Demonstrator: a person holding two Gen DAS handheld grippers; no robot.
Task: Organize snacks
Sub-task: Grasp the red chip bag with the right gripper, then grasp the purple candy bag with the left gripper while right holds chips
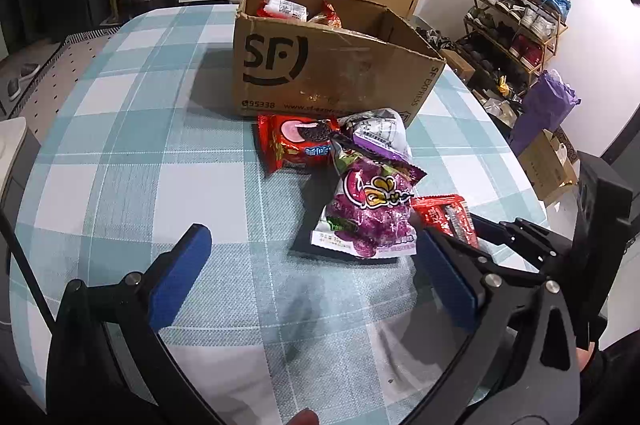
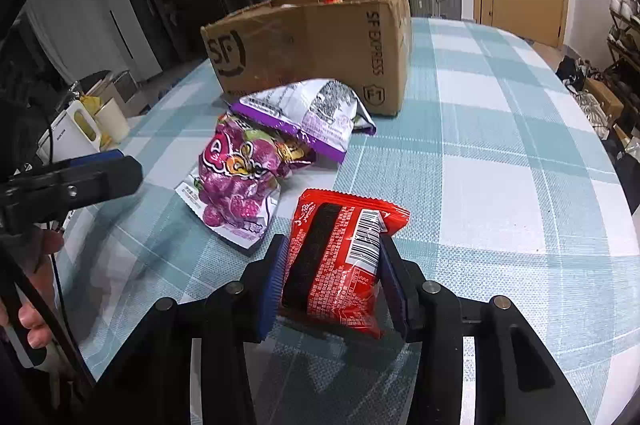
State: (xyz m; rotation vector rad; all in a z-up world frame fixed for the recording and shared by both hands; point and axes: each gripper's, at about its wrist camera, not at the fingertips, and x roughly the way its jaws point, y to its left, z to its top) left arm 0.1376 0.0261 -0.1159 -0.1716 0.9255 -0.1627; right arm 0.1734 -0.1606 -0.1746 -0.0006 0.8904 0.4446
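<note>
Both grippers over table: right gripper (image 2: 334, 257) jaws clamp red snack pack (image 2: 340, 257); left gripper (image 1: 312, 265) jaws wide, empty.

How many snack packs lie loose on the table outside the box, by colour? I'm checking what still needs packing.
Red: 2, the cookie pack and the barcode pack in the right gripper.
Purple: 2, the grape pack and the silver-backed pack.
Total: 4

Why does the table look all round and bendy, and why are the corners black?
Left wrist view: the fisheye lens bows the checked tablecloth and darkens the corners; the cardboard box casts a shadow to its left. Right wrist view: same bending, glare on the red packet.
</note>
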